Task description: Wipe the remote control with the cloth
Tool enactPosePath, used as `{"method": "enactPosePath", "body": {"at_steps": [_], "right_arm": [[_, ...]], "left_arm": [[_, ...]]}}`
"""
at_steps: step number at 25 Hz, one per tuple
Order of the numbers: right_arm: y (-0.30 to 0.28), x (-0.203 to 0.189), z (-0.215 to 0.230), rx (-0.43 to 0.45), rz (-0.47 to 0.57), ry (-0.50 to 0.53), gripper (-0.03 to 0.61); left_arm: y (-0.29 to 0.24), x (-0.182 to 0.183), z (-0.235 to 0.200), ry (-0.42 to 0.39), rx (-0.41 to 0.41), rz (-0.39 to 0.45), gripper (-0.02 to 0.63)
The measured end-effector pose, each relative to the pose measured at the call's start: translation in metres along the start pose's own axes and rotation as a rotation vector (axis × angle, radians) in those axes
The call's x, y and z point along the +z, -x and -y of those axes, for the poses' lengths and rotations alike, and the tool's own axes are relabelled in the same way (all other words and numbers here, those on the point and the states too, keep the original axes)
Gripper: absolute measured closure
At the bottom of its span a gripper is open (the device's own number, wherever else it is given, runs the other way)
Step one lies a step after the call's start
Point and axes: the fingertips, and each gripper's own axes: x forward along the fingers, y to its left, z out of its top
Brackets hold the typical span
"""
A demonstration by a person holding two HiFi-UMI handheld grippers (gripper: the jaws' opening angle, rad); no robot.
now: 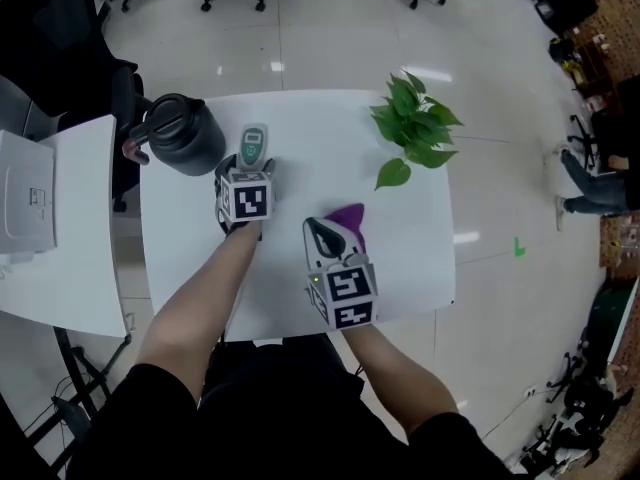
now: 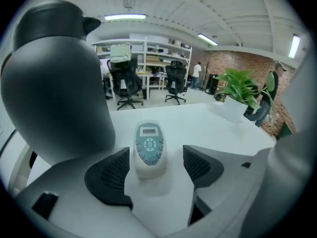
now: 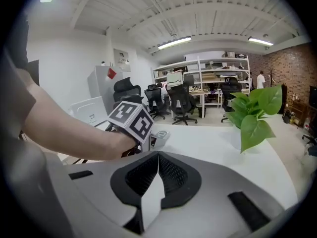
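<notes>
A pale grey remote control with a small screen lies flat on the white table. My left gripper is open, and the remote's near end sits between the jaws without touching either pad. A purple cloth lies bunched on the table just beyond the tip of my right gripper. In the right gripper view the right gripper is shut, with nothing between its pads and the cloth hidden. That view also shows the left gripper's marker cube.
A big black jug stands immediately left of the remote and fills the left gripper view's left side. A leafy potted plant stands at the table's far right. A white side desk sits to the left, with office chairs beyond.
</notes>
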Motion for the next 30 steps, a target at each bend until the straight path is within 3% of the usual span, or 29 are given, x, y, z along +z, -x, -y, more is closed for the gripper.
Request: {"method": "enactPosePath", "body": {"at_steps": [10,13,20,25,27,30], "right_arm": [[0.006,-0.013,0.008,0.009,-0.021,-0.037,0.561],[0.008,-0.013,0.013,-0.006,-0.017,-0.041,0.561],[0.017,-0.010,0.021,-0.054,-0.004,-0.044,0.558],[0.029,-0.022,0.040,-0.131,-0.028,-0.054,0.549],[0.033,-0.038,0.053,-0.166,-0.062,-0.060,0.526],[0.034,-0.059,0.065,-0.189,-0.121,-0.076,0.398]], "left_arm": [[-0.035,-0.001,-0.016,0.062,0.046,-0.056,0.298],[-0.035,0.000,-0.015,0.034,0.044,-0.053,0.354],[-0.007,0.000,-0.008,-0.075,0.005,-0.050,0.357],[0.031,-0.002,0.019,-0.133,-0.126,-0.008,0.357],[0.048,-0.006,0.026,-0.164,-0.161,0.004,0.357],[0.075,-0.013,0.037,-0.241,-0.207,0.024,0.357]]}}
